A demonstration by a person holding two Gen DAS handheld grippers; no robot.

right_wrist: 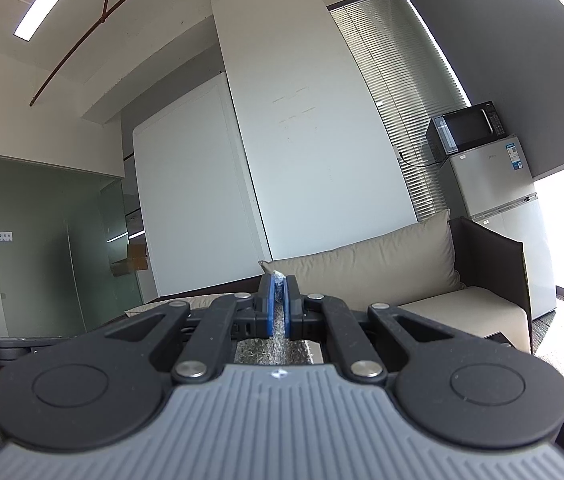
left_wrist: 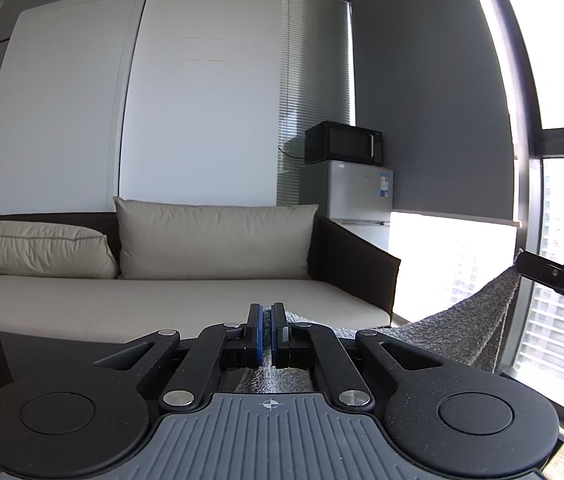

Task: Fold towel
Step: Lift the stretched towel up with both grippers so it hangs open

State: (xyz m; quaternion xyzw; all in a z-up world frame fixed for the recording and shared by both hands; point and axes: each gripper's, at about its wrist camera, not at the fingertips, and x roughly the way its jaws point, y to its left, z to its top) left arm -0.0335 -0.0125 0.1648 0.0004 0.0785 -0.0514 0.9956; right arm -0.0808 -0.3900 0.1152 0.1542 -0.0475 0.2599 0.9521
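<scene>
Grey towel (left_wrist: 461, 332) slung between both tongs, left (left_wrist: 267, 334) and right (right_wrist: 279, 308), each apparently pinching 1 corner.

Open air lay ahead of the left gripper (left_wrist: 266, 330) at 12 o'clock, above the beige sofa seat (left_wrist: 162, 300). Back cushions (left_wrist: 214, 240) closed the far side, and the dark sofa armrest (left_wrist: 355, 272) stood at 1 o'clock. The grey towel (left_wrist: 461, 328) hung stretched across the gap at 3 o'clock to the right gripper (left_wrist: 521, 262), barring passage there. Beyond, a fridge (left_wrist: 357, 192) topped by a microwave (left_wrist: 343, 142) filled the corner beside the window (left_wrist: 561, 240).
</scene>
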